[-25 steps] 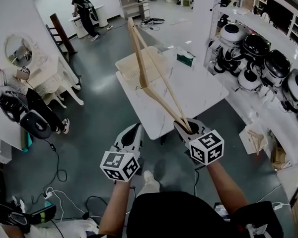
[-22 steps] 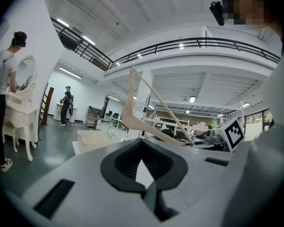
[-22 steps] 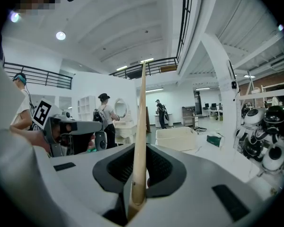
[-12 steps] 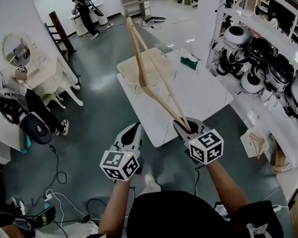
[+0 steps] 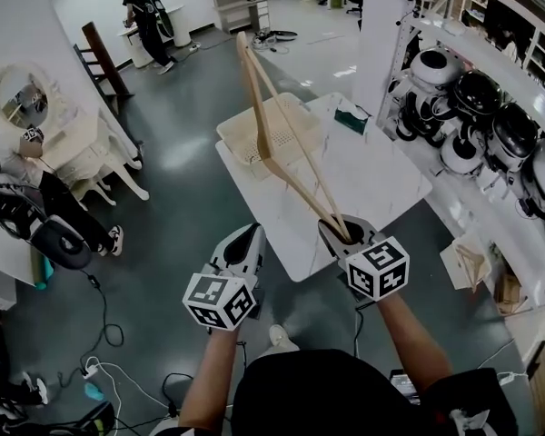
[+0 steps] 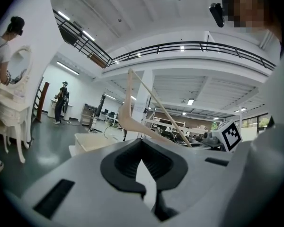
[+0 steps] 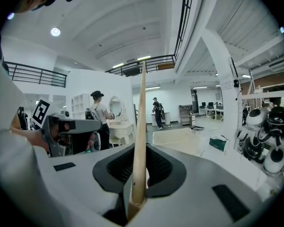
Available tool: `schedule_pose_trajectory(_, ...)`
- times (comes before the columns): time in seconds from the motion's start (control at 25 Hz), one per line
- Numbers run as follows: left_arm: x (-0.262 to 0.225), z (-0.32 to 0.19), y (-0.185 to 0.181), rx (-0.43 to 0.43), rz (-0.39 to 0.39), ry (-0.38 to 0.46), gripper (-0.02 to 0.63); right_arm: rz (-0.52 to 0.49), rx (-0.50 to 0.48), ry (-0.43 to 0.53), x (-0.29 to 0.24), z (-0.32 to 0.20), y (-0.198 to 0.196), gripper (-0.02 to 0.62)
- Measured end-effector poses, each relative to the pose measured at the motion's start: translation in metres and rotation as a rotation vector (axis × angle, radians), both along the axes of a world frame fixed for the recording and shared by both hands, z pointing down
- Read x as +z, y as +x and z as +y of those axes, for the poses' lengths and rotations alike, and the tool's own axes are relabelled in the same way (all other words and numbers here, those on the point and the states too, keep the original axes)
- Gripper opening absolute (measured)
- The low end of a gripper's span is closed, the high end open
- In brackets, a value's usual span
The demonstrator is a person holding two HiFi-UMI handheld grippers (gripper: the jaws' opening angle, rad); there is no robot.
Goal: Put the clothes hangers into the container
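— Grey polished floor [image 5: 182, 198] runs through a big open hall, and a white marbled table [image 5: 372, 184] stands just ahead of the person. How does the hanger look?

— Pale bare wood, a slim open triangle. The hanger [image 5: 254, 107] has two long arms and a thinner crossbar. The right tongs [image 5: 336, 229] pinch one corner of it at the table's near edge, so it stands up in the air and does not lie on the table.

— And the container?

— Cream, with slotted walls. The container [image 5: 241, 139] sits on the table's far left corner, well apart from the hanger's gripped corner.

— What about the other tongs?

— The left tongs [image 5: 246, 236] are pressed together on nothing, just off the table's near left corner.

— What does one view give that the others lack?

— Only the head view gives the hanger's whole outline, the table top and the container seen from above. The right gripper view shows the hanger edge-on, as one narrow strip rising straight from between the pads. The left gripper view catches it side-on beyond the table's left side, with the right tongs' marker cube [image 6: 231, 135] low beside it.
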State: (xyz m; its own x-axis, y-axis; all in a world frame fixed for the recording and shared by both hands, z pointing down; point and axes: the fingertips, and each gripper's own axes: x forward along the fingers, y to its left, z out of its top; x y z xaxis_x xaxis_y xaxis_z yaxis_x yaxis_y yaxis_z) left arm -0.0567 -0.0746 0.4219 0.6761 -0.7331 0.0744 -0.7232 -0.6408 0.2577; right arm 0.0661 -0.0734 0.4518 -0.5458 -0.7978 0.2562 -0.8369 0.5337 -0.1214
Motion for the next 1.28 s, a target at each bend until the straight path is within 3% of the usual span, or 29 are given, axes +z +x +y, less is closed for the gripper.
schedule_pose_trajectory(0.32,0.006,-0.033,-0.037,-0.032,0.053,-0.045,0.005,0.02,0.032,-0.017,0.004,-0.03,-0.028,0.061)
schedule_pose_trajectory(0.8,0.017,-0.061,-0.063,0.012,0.069,-0.058,0.003,0.051,0.059,-0.024,0.011,-0.058,-0.057,0.061)
schedule_pose_trajectory(1.28,0.03,-0.075,-0.067,-0.006,0.07,-0.081,0.003,0.073,0.034,-0.034,0.015,-0.08,-0.061,0.061)
